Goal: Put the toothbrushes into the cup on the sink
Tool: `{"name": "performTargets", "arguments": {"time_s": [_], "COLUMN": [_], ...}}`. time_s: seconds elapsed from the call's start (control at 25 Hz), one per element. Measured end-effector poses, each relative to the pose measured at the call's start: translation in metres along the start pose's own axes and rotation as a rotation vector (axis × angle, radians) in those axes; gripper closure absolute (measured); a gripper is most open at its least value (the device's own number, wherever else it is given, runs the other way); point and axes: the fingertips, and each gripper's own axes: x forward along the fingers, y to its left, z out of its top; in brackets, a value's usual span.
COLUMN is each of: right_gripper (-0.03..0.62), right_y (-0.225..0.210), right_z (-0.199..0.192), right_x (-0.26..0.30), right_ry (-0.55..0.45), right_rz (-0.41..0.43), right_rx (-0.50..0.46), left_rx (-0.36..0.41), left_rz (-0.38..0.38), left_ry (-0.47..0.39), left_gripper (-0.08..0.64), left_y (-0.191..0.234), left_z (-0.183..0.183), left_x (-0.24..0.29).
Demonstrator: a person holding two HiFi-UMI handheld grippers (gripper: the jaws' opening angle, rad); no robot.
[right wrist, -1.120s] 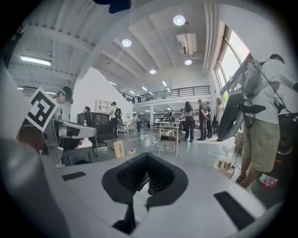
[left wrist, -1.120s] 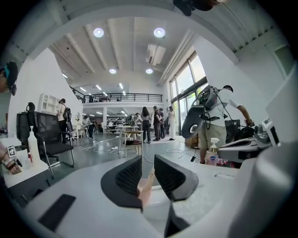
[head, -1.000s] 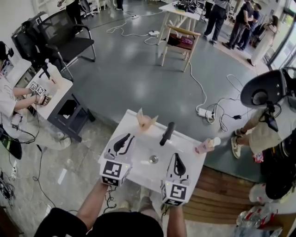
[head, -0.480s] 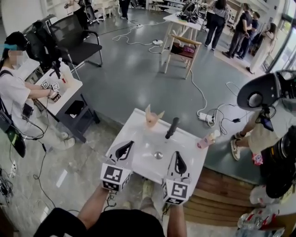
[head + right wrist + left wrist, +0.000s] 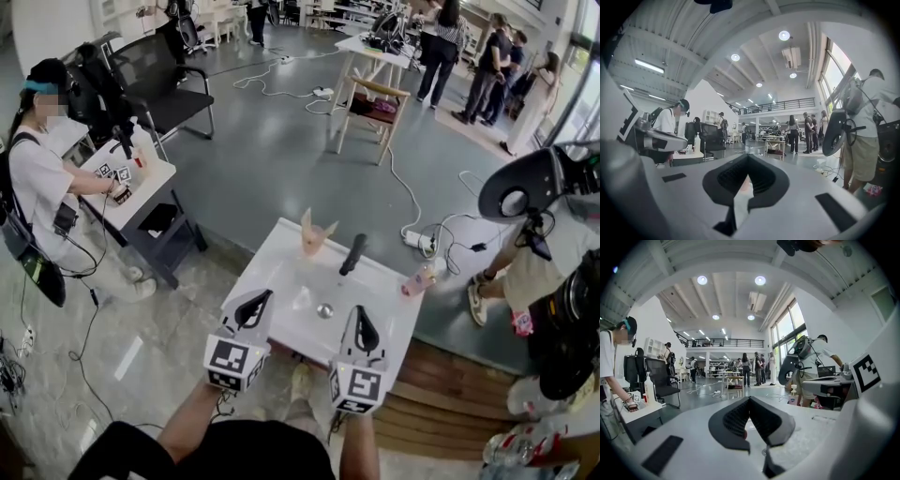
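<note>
With nothing between their clenched jaws, the left gripper and right gripper hover at the sink's near edge, probably readying for its far-rim cup.

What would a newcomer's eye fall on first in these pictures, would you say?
The white sink stands out at the centre of the head view, with a pink cup at its back edge beside a black faucet. Over its near edge hover the left tongs and the right tongs, both shut.
</note>
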Motion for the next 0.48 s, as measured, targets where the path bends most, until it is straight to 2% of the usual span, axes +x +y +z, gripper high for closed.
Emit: {"name": "performTargets", "arguments": {"time_s": [0.48], "right_gripper": [0.594], "right_y": [-0.0024], "right_z": [0.0011], "right_x": [-0.0075], "right_ry": [-0.004], "right_rz": [0.007], "right_rx": [-0.007], "left_rx": [0.007], "left_rz": [-0.005], "left_ry": [-0.019], "left_gripper": [0.557], "left_y": [-0.0074], "left_z": [0.007], "left_x": [-0.0037]}}
